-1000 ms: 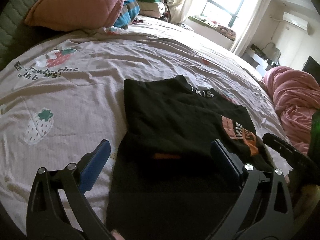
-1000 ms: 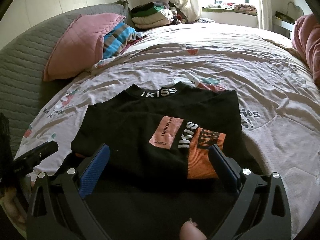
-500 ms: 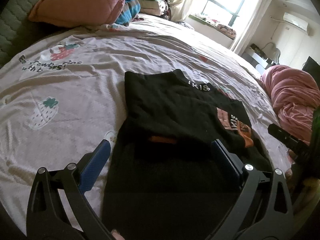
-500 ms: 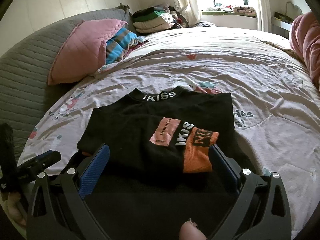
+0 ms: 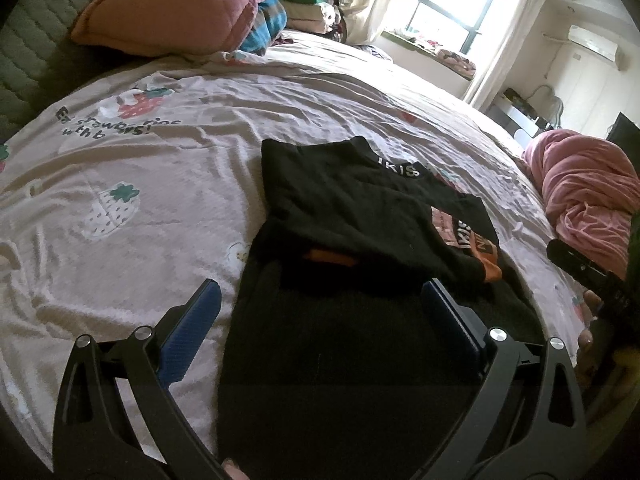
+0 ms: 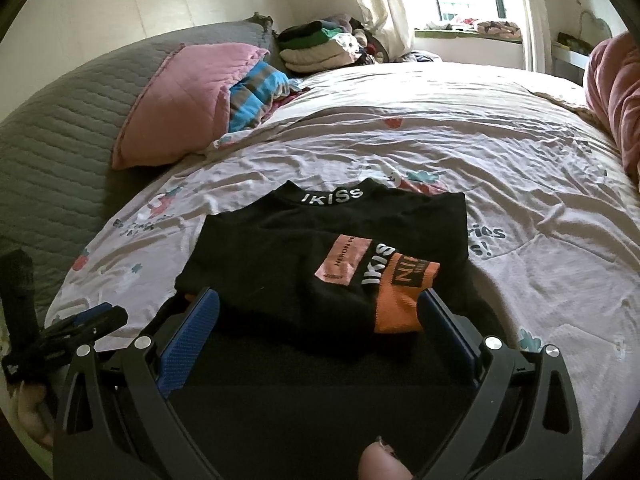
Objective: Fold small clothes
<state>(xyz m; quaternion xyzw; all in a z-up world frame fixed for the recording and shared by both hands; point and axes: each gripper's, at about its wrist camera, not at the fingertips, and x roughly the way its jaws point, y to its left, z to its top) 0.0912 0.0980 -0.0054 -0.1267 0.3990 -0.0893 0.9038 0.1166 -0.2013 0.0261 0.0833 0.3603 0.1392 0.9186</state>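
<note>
The black shirt (image 6: 320, 248) lies partly folded in the middle of the bed sheet (image 6: 500, 152), below the pink pillow (image 6: 180, 108). The right gripper (image 6: 318, 322) and the left gripper (image 5: 320, 314) both have their fingers wide apart, holding nothing. Only the right view shows the whole orange patch (image 6: 404, 300). Only the left view shows the strawberry picture (image 5: 114, 210) beside the shirt (image 5: 360, 216).

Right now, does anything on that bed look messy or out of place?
Mostly tidy. The black shirt lies partly folded on the strawberry bedsheet, its lower part not folded yet. An orange bit peeks out from under a fold on one side. Both grippers are open, holding nothing.
</note>
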